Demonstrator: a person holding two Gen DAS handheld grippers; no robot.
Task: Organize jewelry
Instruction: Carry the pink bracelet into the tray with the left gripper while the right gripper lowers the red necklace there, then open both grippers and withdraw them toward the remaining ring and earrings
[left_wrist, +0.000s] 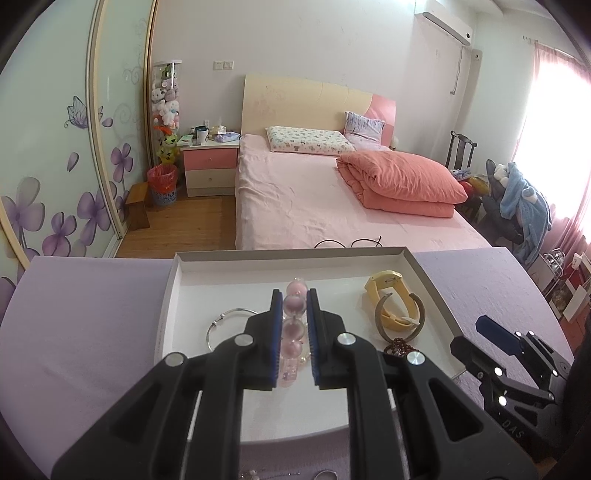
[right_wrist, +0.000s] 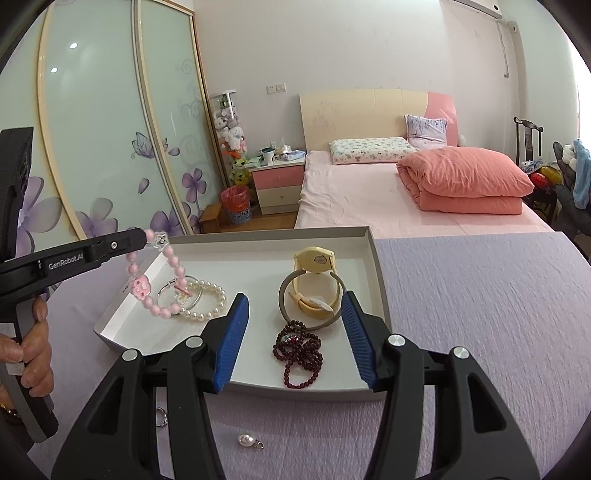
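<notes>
Loose pearl pendant (right_wrist: 246, 440) and ring (right_wrist: 161, 417) on lilac cloth, nearest. Right gripper (right_wrist: 294, 341) jaws apart, empty, dark red beads (right_wrist: 300, 353) between them in white tray (left_wrist: 192, 258). Left gripper (left_wrist: 294, 301) clamped on pink bead bracelet (right_wrist: 162, 277), dangling over tray's left side, seemingly clear of pearl bracelet (right_wrist: 207, 301).

Left gripper (left_wrist: 291, 314): black moulded linkage arms, round silver pivot pins, ribbed blue pads (left_wrist: 274, 332) — white "GenRobot.AI" lettering and one small screw along the side. Right gripper (right_wrist: 293, 332): same build — black arms with triangular cut-outs, silver pins, ribbed blue pads (right_wrist: 232, 347). Grey handle behind left gripper, hand (right_wrist: 31, 350) around it.
</notes>
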